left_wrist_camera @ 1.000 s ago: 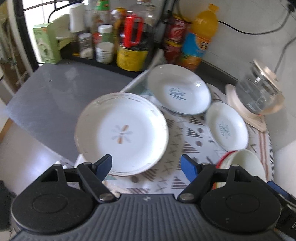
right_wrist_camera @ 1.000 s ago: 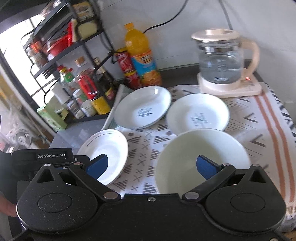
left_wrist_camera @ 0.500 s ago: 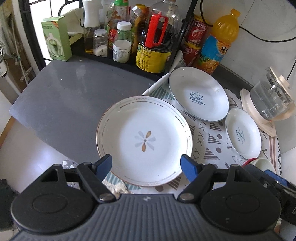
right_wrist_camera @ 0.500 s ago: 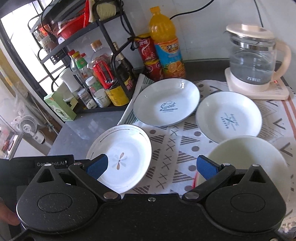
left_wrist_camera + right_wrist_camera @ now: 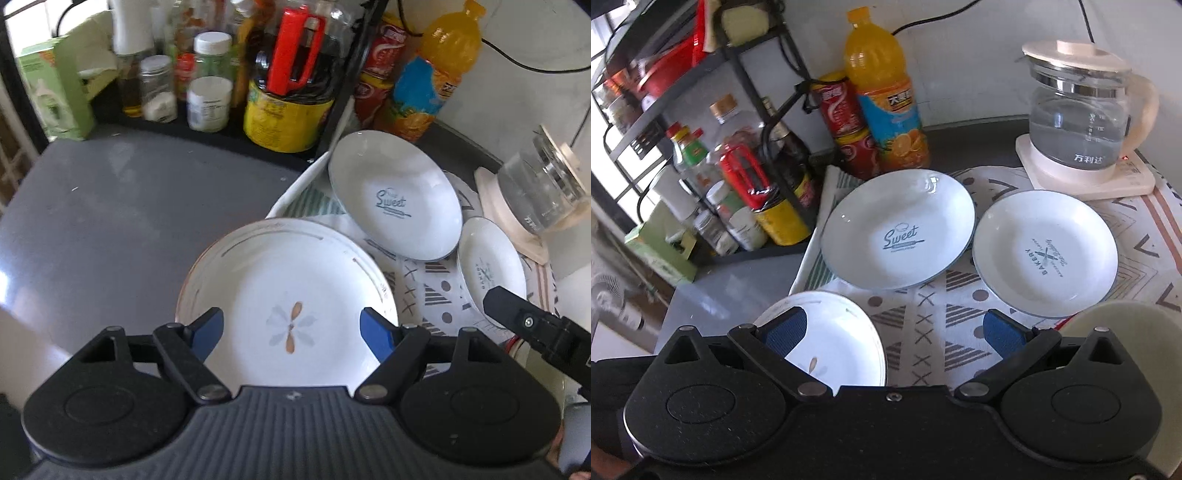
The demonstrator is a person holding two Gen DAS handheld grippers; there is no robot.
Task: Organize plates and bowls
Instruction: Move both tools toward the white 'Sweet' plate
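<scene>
Field notes. Left gripper (image 5: 291, 328) hung over the flower plate (image 5: 288, 295), jaws spread wide, nothing between the blue pads (image 5: 207, 326); no contact with the plate could be made out. Right gripper (image 5: 894, 332) also stood wide and empty, above the patterned cloth (image 5: 934, 317), between the flower plate and a pale bowl (image 5: 1123, 321).

The flower plate lay at the cloth's left edge, partly overhanging the bare grey countertop (image 5: 110, 206). The "Sweet" plate (image 5: 897, 229) sat at the cloth's far left corner, its rim just beside the "Bakery" plate (image 5: 1045, 253), which lay toward the middle of the far side. The pale bowl sat at the near right of the cloth; a red rim showed just under it, what it belonged to I could not tell.

A glass kettle (image 5: 1082, 118) on its cream base occupied the far right corner. An orange drink bottle (image 5: 886, 99) and red cans (image 5: 846, 122) stood at the counter's back edge, beside a black rack of jars and bottles (image 5: 738, 177).
</scene>
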